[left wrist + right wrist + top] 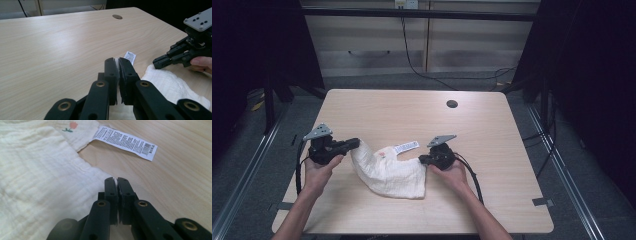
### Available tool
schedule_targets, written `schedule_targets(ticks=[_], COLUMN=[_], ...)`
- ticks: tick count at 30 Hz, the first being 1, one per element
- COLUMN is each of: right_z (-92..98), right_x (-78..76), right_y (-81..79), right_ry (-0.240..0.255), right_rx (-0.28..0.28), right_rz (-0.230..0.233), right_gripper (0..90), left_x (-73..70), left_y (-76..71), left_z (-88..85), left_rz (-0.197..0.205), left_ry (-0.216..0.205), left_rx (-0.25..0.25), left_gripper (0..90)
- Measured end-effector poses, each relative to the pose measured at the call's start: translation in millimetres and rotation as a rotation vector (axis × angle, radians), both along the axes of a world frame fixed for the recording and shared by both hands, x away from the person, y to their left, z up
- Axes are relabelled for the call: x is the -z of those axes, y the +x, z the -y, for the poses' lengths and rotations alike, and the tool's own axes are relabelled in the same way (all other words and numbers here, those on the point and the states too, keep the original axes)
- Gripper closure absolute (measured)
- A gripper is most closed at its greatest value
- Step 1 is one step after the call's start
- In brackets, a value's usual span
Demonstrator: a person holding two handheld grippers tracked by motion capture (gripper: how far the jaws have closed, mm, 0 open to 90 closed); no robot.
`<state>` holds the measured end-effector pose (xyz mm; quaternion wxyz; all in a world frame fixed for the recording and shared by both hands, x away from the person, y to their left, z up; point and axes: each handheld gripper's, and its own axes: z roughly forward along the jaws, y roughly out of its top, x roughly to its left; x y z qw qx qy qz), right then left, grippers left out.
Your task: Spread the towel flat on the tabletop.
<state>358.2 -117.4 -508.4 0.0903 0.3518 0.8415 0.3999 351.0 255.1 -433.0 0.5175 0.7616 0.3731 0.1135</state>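
A cream-white crinkled cloth [389,170] lies bunched on the wooden table [412,110] between my two grippers. A small pink flower print [72,125] sits near its white care label [406,147]. My left gripper [354,144] is shut on the cloth's left end; in the left gripper view a thin white strip shows between its jaws [117,60]. My right gripper [423,160] is shut on the right edge of the cloth [37,182], pinching the hem at its tips [115,180]. The left gripper view also shows the right gripper [156,63] resting at the cloth [172,85].
A round cable hole [452,104] sits in the table's far right part. Bare wood surrounds the cloth on all sides. Beyond the far edge stand pale cabinets [372,45], with black cables [422,70] on the floor. Dark frames flank the table.
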Motion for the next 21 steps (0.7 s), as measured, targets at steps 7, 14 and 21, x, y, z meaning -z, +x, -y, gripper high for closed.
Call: schedule_targets(ticks=[7,14,21], right_z=[14.7,30.0,43.3], right_x=[-13.6,-25.1,-47.1], right_y=[0.3,-1.5,-7.9], right_ry=[0.119,0.146,0.182], right_rx=[0.034,0.07,0.093], right_rz=[-0.012,-0.01,0.043], right_gripper=[87.6,87.7,87.7], left_x=[1.7,0.1,-2.9], left_y=[-0.2,-0.9,-2.4], left_z=[-0.7,-2.4,-2.5], left_rz=[-0.004,-0.004,0.0], left_ry=[0.0,-0.006,-0.035], left_rx=[0.002,-0.003,0.0], left_gripper=[85.7,85.7,85.8])
